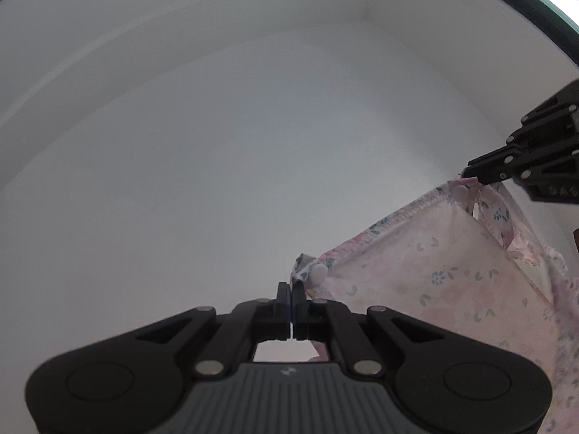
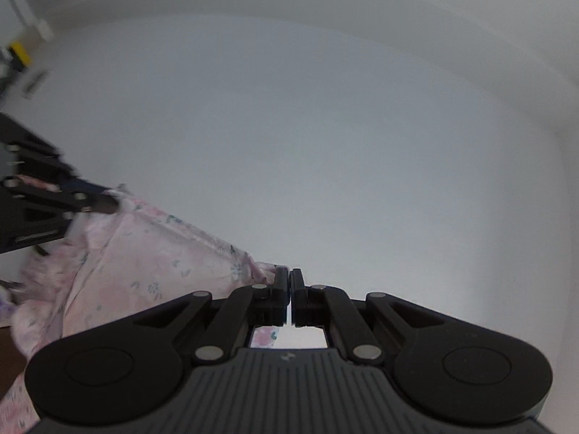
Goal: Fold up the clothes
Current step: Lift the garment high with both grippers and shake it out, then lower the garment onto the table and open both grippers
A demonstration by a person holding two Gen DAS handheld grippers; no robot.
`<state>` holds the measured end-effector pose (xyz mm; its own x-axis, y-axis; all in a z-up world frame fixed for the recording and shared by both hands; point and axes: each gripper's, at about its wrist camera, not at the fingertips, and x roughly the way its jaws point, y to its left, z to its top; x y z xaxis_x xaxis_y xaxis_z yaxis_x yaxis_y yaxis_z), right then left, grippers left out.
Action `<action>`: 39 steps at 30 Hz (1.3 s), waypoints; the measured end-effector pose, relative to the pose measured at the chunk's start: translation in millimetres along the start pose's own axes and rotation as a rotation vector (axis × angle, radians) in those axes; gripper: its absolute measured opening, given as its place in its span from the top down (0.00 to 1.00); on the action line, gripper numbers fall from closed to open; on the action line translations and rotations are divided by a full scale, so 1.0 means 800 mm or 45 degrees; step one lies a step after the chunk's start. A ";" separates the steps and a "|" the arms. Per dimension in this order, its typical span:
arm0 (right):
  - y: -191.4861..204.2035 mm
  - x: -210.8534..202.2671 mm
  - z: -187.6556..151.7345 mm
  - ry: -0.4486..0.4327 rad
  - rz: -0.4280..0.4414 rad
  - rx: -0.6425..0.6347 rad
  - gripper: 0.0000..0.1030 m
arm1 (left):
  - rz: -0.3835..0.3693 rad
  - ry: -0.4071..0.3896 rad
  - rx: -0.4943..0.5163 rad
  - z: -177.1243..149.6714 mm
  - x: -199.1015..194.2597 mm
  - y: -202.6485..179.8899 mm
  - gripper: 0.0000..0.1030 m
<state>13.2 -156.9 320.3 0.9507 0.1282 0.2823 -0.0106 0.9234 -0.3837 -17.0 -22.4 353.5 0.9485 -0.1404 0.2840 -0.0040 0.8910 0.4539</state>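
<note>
A pale pink garment (image 1: 452, 271) with small floral print and white snap buttons hangs stretched in the air between both grippers. My left gripper (image 1: 291, 289) is shut on one top corner of it, right beside a snap. The right gripper (image 1: 474, 175) shows at the right edge of the left wrist view, pinching the other corner. In the right wrist view, the right gripper (image 2: 290, 276) is shut on the bunched hem of the garment (image 2: 144, 253), and the left gripper (image 2: 108, 204) grips the far corner at the left. The cloth sags down below both.
Both cameras face a plain white wall (image 1: 253, 126) and ceiling. A dark curved edge (image 1: 524, 7) and a bright window patch sit at the upper right of the left wrist view. Blurred items (image 2: 21, 58) stand at the far left of the right wrist view.
</note>
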 end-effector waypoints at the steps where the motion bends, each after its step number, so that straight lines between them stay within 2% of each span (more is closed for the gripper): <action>1: 0.005 0.020 -0.010 0.029 -0.010 0.018 0.99 | -0.006 0.035 -0.007 -0.013 0.020 -0.004 1.00; 3: 0.014 0.046 -0.022 0.042 -0.043 0.033 0.99 | -0.008 0.085 0.004 -0.035 0.055 -0.015 1.00; 6: 0.016 0.040 -0.011 -0.041 -0.089 0.040 0.99 | 0.010 0.058 -0.042 -0.033 0.073 -0.009 1.00; 11: 0.015 -0.033 0.012 -0.201 -0.111 -0.039 0.99 | 0.128 -0.162 0.014 0.017 0.024 0.000 1.00; 13: 0.016 -0.070 0.003 -0.230 -0.104 -0.074 0.99 | 0.169 -0.234 0.065 0.029 -0.010 -0.008 1.00; 15: 0.016 -0.106 -0.031 -0.193 -0.066 -0.058 0.99 | 0.144 -0.241 0.053 0.025 -0.044 -0.022 1.00; 17: 0.017 -0.144 -0.081 -0.096 0.001 -0.012 0.99 | 0.086 -0.176 0.075 -0.007 -0.084 -0.053 0.99; 18: 0.024 -0.159 -0.117 0.019 0.082 0.023 0.99 | 0.055 -0.142 0.087 -0.023 -0.104 -0.070 0.99; 22: 0.057 -0.217 -0.266 0.533 0.449 0.158 0.98 | -0.189 0.327 -0.011 -0.162 -0.198 -0.148 0.95; 23: 0.065 -0.231 -0.304 0.661 0.541 0.191 0.97 | -0.297 0.506 -0.122 -0.200 -0.223 -0.161 0.93; 25: 0.082 -0.260 -0.379 0.919 0.724 0.259 0.96 | -0.543 0.905 -0.440 -0.262 -0.273 -0.181 0.90; 27: 0.099 -0.315 -0.375 1.007 0.805 0.324 0.84 | -0.715 1.117 -0.753 -0.305 -0.300 -0.177 0.90; 28: 0.106 -0.338 -0.374 1.025 0.842 0.355 0.65 | -0.792 1.120 -0.843 -0.308 -0.313 -0.167 0.90; 29: 0.103 -0.359 -0.343 1.003 0.859 0.381 0.54 | -0.840 1.046 -0.859 -0.301 -0.314 -0.160 0.86; 30: 0.097 -0.360 -0.324 0.971 0.847 0.409 0.53 | -0.883 0.962 -0.865 -0.292 -0.314 -0.153 0.68; 31: 0.092 -0.355 -0.310 0.937 0.829 0.438 0.53 | -0.926 0.877 -0.870 -0.283 -0.314 -0.145 0.55; 32: 0.080 -0.330 -0.304 0.922 0.787 0.471 0.53 | -0.883 0.845 -0.832 -0.274 -0.302 -0.136 0.27; 33: 0.079 -0.307 -0.304 0.925 0.723 0.480 0.53 | -0.827 0.822 -0.788 -0.265 -0.288 -0.127 0.16; 34: 0.080 -0.287 -0.304 0.931 0.656 0.482 0.53 | -0.791 0.818 -0.752 -0.257 -0.270 -0.131 0.17; 36: 0.083 -0.246 -0.305 0.943 0.523 0.486 0.54 | -0.770 0.848 -0.720 -0.273 -0.243 -0.158 0.17; 39: 0.085 -0.209 -0.308 0.995 0.454 0.473 0.58 | -0.710 0.985 -0.694 -0.268 -0.239 -0.185 0.18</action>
<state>-70.0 -204.4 30.6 0.8094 0.2715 -0.5208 -0.3121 0.9500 0.0103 -130.0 -35.4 51.0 0.7165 -0.4440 -0.5381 0.4470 0.8844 -0.1345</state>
